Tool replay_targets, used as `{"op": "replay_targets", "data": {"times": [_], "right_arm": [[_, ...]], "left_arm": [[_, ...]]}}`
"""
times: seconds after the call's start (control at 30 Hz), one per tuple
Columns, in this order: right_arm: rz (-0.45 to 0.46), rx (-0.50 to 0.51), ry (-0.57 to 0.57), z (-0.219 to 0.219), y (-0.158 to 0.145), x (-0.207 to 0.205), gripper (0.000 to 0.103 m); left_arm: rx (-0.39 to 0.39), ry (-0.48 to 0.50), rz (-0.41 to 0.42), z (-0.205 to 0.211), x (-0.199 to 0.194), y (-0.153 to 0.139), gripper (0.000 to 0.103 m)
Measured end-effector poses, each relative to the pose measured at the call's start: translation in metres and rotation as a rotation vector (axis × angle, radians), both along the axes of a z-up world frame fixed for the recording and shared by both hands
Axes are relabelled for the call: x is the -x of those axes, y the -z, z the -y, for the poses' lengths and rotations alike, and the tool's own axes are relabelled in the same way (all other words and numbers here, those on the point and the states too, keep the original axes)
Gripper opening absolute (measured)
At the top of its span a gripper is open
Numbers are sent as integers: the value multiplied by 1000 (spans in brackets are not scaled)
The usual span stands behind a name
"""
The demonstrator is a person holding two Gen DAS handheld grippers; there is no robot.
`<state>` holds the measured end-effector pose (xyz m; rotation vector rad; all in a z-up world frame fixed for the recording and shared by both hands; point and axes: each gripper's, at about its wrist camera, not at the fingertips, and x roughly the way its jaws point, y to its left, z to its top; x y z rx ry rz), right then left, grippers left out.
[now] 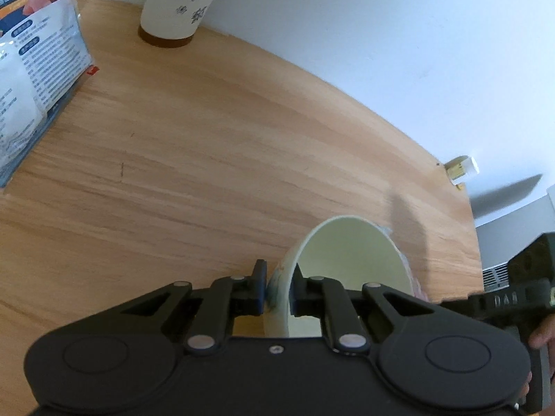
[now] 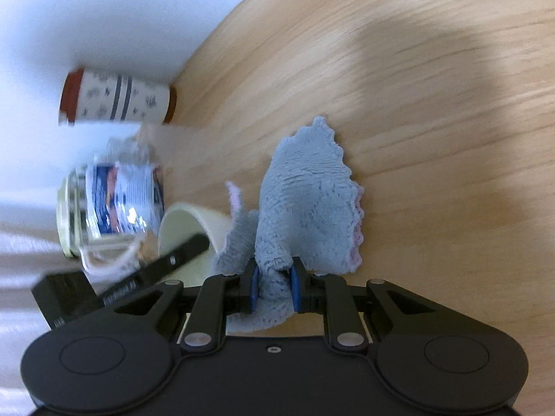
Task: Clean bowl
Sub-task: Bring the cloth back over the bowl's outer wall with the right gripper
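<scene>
A pale cream bowl (image 1: 350, 270) with a painted outside is tipped on its side over the wooden table (image 1: 194, 159). My left gripper (image 1: 280, 279) is shut on its rim, one pad outside the wall and one inside. In the right wrist view my right gripper (image 2: 273, 286) is shut on a bunched grey-blue cloth (image 2: 305, 204) with a pink scalloped edge. The cloth hangs over the tabletop just right of the bowl (image 2: 184, 228). The other gripper's black body (image 2: 138, 277) crosses in front of the bowl there.
A patterned paper cup (image 1: 180, 3) stands at the table's back by the white wall. A printed blue-and-white bag (image 1: 31, 79) sits at the left. A glass jar (image 2: 107, 204) lies near the bowl. A small yellow and white item (image 1: 461, 168) rests at the table's far right edge.
</scene>
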<state>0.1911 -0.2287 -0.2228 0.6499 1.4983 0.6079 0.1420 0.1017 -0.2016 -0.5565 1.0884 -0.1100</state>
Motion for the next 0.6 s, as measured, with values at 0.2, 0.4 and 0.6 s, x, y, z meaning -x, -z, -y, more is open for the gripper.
{"op": "replay_targets", "data": {"times": [0.2, 0.4, 0.6], "right_arm": [[29, 39, -34, -4, 6, 3, 22], [38, 31, -13, -1, 0, -5, 22], [52, 17, 2, 1, -11, -4, 22]], "left_arm": [[-34, 90, -40, 3, -7, -1, 10], [-143, 290, -49, 13, -19, -15, 30], [-264, 439, -37, 24, -42, -31, 42]]}}
